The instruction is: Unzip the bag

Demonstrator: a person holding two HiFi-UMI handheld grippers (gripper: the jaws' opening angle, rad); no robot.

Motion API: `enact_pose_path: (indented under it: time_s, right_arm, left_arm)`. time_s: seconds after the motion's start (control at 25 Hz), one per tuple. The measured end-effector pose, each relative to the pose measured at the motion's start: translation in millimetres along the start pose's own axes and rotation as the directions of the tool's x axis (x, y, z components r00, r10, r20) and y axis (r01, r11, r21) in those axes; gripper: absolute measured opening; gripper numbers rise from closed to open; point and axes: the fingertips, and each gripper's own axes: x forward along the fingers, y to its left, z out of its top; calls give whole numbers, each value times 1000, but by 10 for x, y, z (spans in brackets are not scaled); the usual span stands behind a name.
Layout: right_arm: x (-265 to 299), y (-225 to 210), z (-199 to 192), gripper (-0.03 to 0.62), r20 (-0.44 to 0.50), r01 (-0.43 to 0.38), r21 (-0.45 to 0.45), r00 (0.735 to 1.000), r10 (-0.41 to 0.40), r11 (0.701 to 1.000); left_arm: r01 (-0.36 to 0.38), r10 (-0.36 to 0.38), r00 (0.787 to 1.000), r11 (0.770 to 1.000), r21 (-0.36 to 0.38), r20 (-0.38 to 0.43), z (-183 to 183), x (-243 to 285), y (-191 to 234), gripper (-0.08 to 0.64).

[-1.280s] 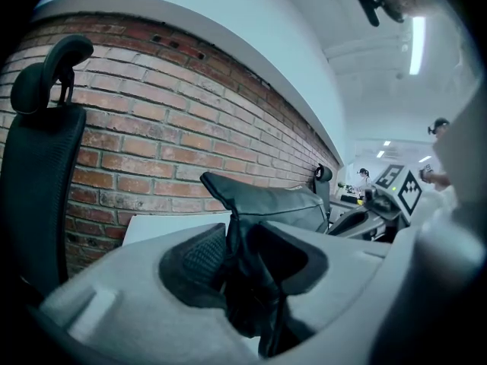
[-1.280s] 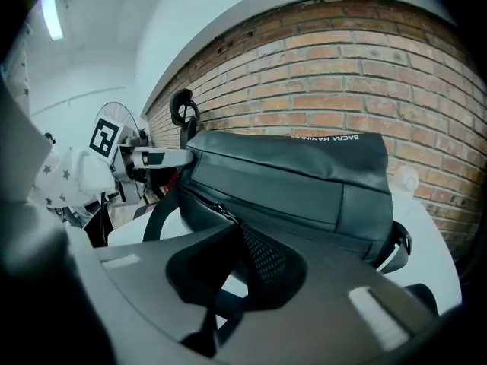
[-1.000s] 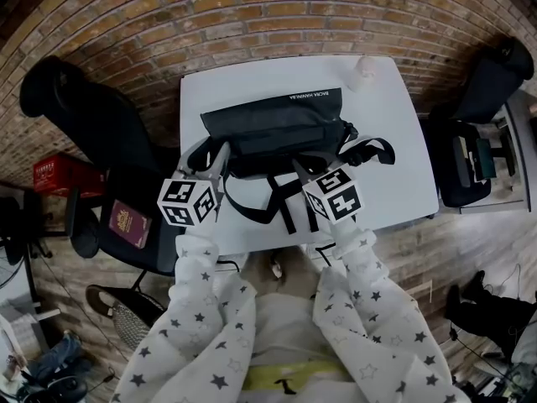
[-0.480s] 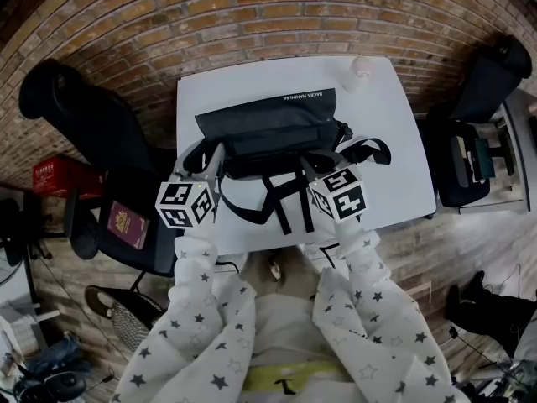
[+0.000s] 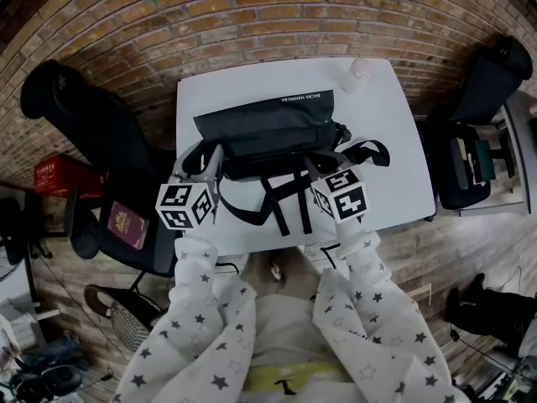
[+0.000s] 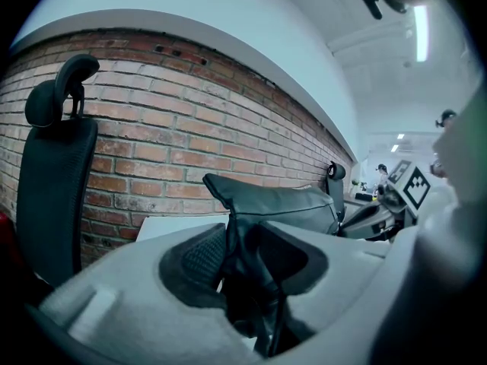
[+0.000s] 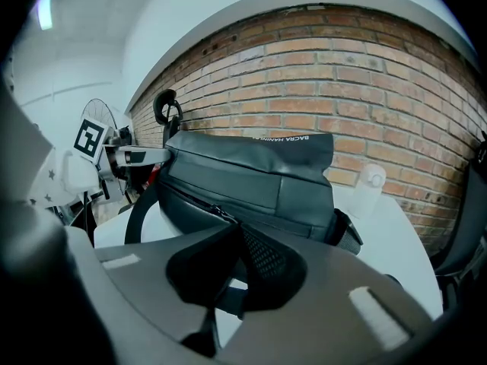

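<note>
A brick wall (image 5: 252, 15) filled the head view from 10 to 2 o'clock. Below it, at the centre, stood a white table (image 5: 394, 141), with a black office chair (image 5: 84, 133) at 9 o'clock and a second dark chair (image 5: 482, 99) at 3 o'clock. The black bag (image 5: 268, 128) lay across the middle of the table, its printed flap toward 12 o'clock and its straps (image 5: 285, 200) trailing toward 6 o'clock.

The left gripper (image 6: 240, 238) was at the bag's 9 o'clock end, its jaws clamped on a thick fold of the bag's fabric. The right gripper (image 7: 234, 226) sat at the bag's 5 o'clock side, jaws pressed together at the end of the zipper (image 7: 190, 196), apparently nipping the zipper pull (image 7: 219, 210).

A small white bottle (image 5: 361, 72) stood upright near the table's 1 o'clock corner, apart from the bag. A red booklet (image 5: 128, 223) lay on the seat of the 9 o'clock chair.
</note>
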Motion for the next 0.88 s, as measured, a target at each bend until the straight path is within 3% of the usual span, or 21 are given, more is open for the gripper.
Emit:
enact_pose_path:
  time_s: [0.88]
  right_arm:
    - [-180, -423, -99, 14, -6, 123, 58, 992, -123, 991]
  left_arm:
    - [-53, 53, 999, 999, -6, 12, -10, -43, 101, 137]
